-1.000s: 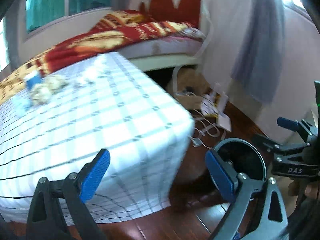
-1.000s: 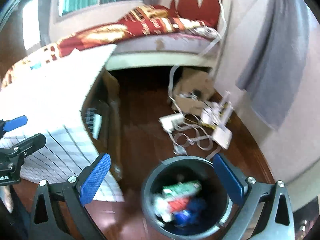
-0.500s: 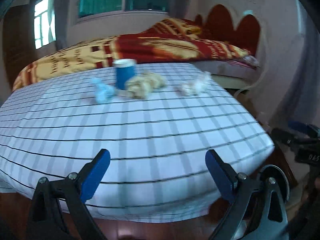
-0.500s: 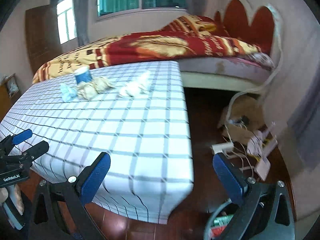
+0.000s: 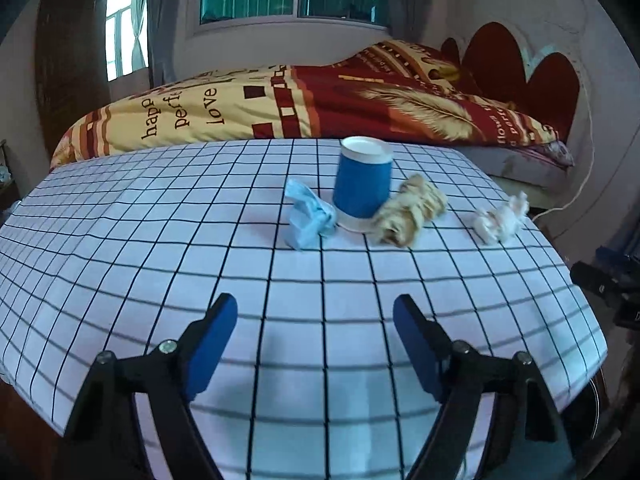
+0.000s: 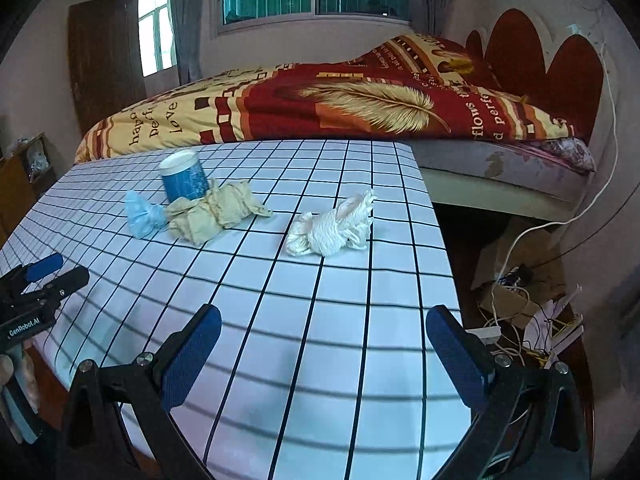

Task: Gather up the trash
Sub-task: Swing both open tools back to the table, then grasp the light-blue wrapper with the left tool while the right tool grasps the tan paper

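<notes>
- I read the step as the approach: four pieces of trash sit on the table under its white cloth with a black grid, and neither tool holds anything.
- My left tool hangs over the near part of the cloth, its blue pads closing on empty air, and nothing is between them.
- Furthest left lies a crumpled pale-blue tissue wad, touching the base of an upright blue paper cup with a white rim.
- On the cup's other side, pressed against it, is a crumpled beige paper wad.
- Apart from that cluster, nearer the table's right edge, lies a crumpled white tissue wad.
- My right tool is released, jaws wide, and lines up roughly with the white wad ahead.
- Next, I judge, each tool must travel forward over the cloth: the right onto the white wad, the left onto the blue tissue or the cup.
- The cup looks easy to tip, so I would straddle it squarely.
</notes>
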Tool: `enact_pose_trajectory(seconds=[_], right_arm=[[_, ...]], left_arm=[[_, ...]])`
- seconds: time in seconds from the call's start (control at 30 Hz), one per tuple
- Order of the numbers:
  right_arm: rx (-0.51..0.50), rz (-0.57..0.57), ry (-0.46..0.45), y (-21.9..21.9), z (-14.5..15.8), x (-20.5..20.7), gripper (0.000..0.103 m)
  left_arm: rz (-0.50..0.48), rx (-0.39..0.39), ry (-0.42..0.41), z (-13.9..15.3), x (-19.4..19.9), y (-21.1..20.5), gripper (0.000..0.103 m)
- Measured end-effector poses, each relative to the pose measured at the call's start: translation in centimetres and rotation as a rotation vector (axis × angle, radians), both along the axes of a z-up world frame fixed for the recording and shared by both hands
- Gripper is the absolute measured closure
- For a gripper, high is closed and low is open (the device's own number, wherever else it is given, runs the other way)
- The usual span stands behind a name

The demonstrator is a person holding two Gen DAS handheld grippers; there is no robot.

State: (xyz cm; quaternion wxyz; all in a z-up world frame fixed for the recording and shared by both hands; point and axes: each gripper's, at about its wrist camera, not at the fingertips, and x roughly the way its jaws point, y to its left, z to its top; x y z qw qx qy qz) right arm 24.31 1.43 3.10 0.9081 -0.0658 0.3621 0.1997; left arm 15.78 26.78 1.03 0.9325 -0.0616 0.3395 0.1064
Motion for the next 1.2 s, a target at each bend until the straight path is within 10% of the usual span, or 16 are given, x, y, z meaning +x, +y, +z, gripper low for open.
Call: enact_pose_trajectory(seconds=[0.93, 1.2], right_arm=[[0.001, 0.075, 0.03, 4.4, -2.0, 6.4, 0.007], [0.016, 0.146, 0.041, 9.3, -1.9, 7.4, 0.008]], left_arm=[[-0.001, -0.071, 0.038, -1.7, 7.4, 2.4, 0.031], [-0.04, -0.113, 0.089, -2.5, 9.8, 3.1, 0.059]])
